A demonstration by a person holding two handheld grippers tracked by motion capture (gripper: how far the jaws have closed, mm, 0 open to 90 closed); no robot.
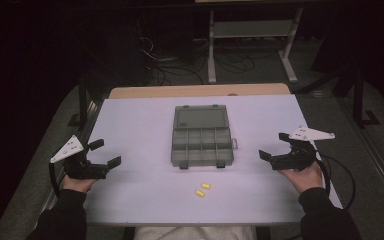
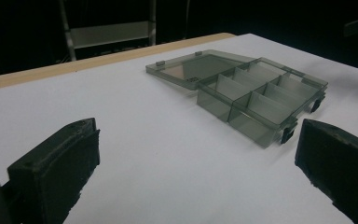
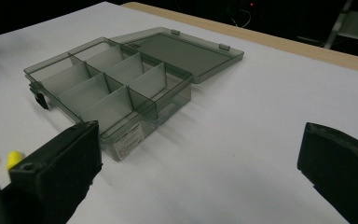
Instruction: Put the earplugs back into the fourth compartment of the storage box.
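Both grippers poised wide open and empty either side of an open compartment box point(image 1: 202, 135).

The start, it seems: two yellow pieces point(image 1: 202, 189) lie ahead and inward of the right gripper point(image 1: 275, 146), nearer than the box; that gripper's view catches them beside its jaw. The left gripper point(image 1: 105, 153) must probably wait; the right must reach inward.

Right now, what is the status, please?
Left tool, right tool: open, empty. Compartment box open, lid flat. Two yellow pieces loose before it. Nothing between.
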